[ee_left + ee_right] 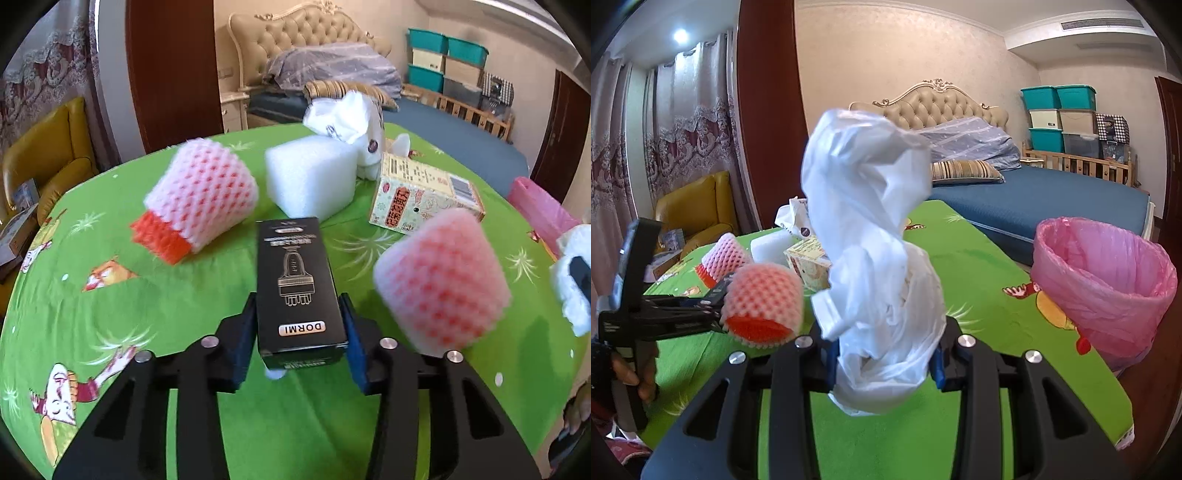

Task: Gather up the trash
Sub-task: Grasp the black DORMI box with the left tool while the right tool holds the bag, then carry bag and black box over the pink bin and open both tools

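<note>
left gripper (301, 332) clamped on glossy black carton (297, 284); right gripper (886, 354) pinching crinkled white plastic bag (875, 236).

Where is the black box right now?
In the left wrist view the black box sits at centre on the green tablecloth, between the left gripper's blue pads, with a white foam block just beyond it.

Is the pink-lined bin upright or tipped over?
Upright. The pink-lined bin stands at the green table's edge, its open mouth facing up; the inside is not visible.
</note>
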